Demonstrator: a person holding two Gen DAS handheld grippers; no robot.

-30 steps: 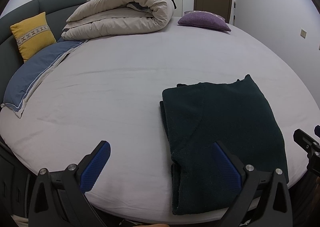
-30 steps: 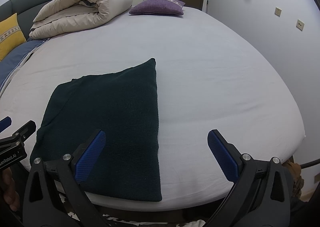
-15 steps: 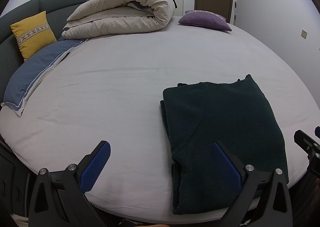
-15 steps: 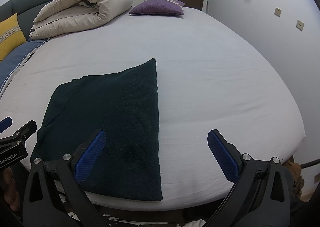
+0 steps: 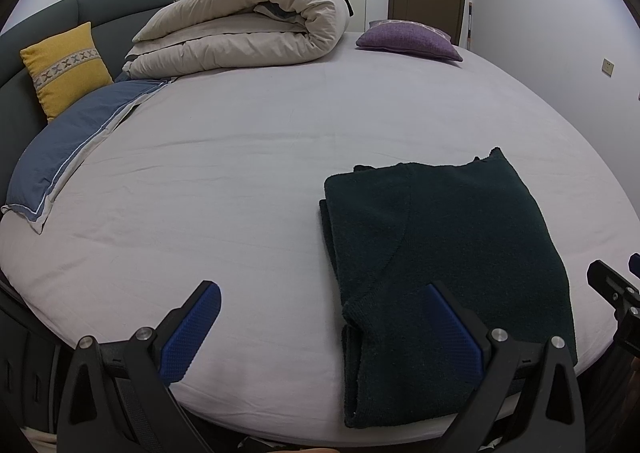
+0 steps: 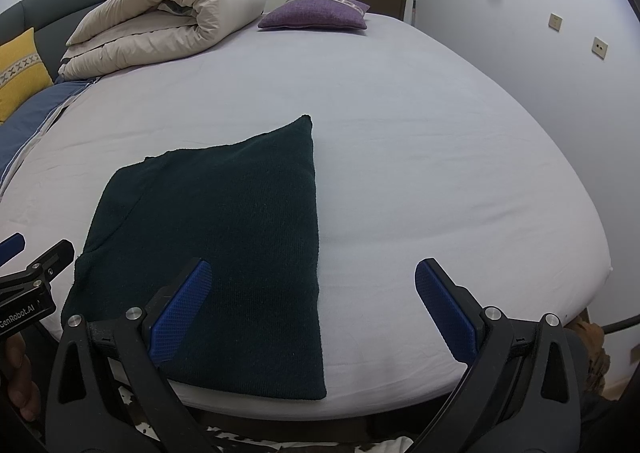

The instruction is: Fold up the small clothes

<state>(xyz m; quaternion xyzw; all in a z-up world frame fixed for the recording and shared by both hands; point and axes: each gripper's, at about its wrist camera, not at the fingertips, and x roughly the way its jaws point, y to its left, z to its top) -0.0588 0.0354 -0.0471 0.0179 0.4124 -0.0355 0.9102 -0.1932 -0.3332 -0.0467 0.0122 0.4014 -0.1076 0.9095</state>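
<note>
While both tongs gape empty, folded dark sweater (image 5: 436, 253) flat on bed (image 5: 240, 173)

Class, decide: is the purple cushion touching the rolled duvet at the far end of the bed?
Apart. In the right wrist view, bare sheet shows between the purple cushion and the duvet; the left wrist view shows the same gap.

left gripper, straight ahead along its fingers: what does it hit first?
Probably the bed sheet. The left gripper is open and tilted down at the mattress; bare sheet lies between its fingers. Its right finger overlaps the left edge of the dark green garment, so that may be grazed first. Depth is unclear.
</note>
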